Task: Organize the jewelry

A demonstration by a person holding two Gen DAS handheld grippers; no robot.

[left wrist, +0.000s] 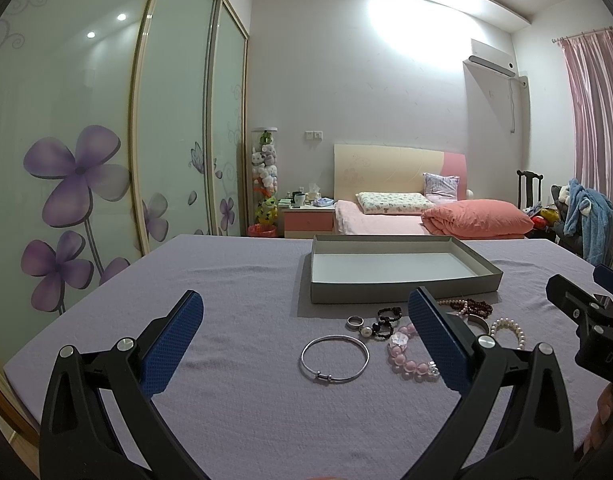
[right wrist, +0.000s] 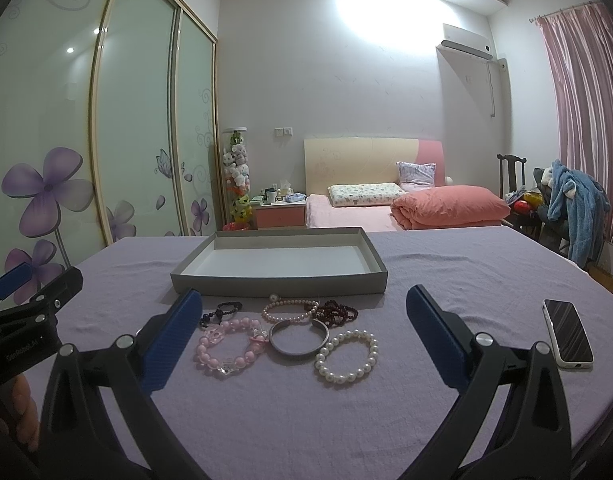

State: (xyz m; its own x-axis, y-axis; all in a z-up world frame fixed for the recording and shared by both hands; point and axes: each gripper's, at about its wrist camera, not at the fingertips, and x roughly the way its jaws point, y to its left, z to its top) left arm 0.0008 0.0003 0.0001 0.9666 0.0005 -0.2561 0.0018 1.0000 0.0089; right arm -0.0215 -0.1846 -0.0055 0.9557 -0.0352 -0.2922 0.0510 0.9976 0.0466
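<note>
Jewelry lies loose on the lavender-covered tabletop [right wrist: 446,280] ahead of both my claws, just short of the shallow grey box [right wrist: 282,280], whose white floor is bare. My left claw [left wrist: 306,320] is spread wide and holds nothing, touching nothing; the thin silver bangle [left wrist: 334,358] sits on the cloth between its blue fingers [left wrist: 172,344], with a small silver ring [left wrist: 355,321] and a black bead bracelet [left wrist: 386,318] just beyond it. My right claw [right wrist: 302,318] is likewise wide open and grips nothing. Between its fingers lie the pink bead bracelet [right wrist: 226,346], a grey metal bangle [right wrist: 298,338] and the white pearl bracelet [right wrist: 346,356], the last two touching. Farther ahead, just before the box wall, lie a slim pink pearl strand [right wrist: 290,308] and a dark red bead bracelet [right wrist: 334,312]. A phone [right wrist: 566,334] rests face up beyond the right claw's right finger, well apart from the jewelry.
</note>
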